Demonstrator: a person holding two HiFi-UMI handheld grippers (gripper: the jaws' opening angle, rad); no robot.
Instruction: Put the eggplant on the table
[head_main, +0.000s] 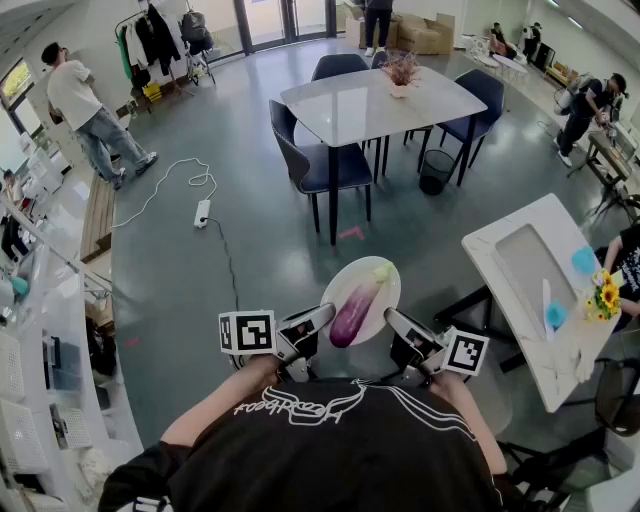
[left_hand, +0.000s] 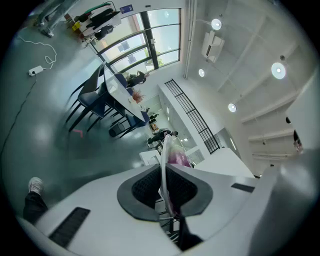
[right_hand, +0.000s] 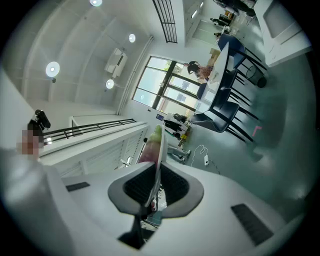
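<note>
Grey floor (head_main: 230, 240) separates the bench (head_main: 350, 100) from the plate (head_main: 383, 292) bearing the eggplant (head_main: 355, 308), left claw (head_main: 322, 316) and right claw (head_main: 393, 319) each pinching its rim, seemingly mid-carry; next, approach and lower it level.

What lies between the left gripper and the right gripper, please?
The plate carrying the eggplant, clamped at both edges, as the head view shows.

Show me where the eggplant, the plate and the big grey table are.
eggplant (head_main: 356, 309), head view, purple middle of its body.
plate (head_main: 390, 298), head view, bare part by its right rim.
grey table (head_main: 350, 105), head view, bare top.
</note>
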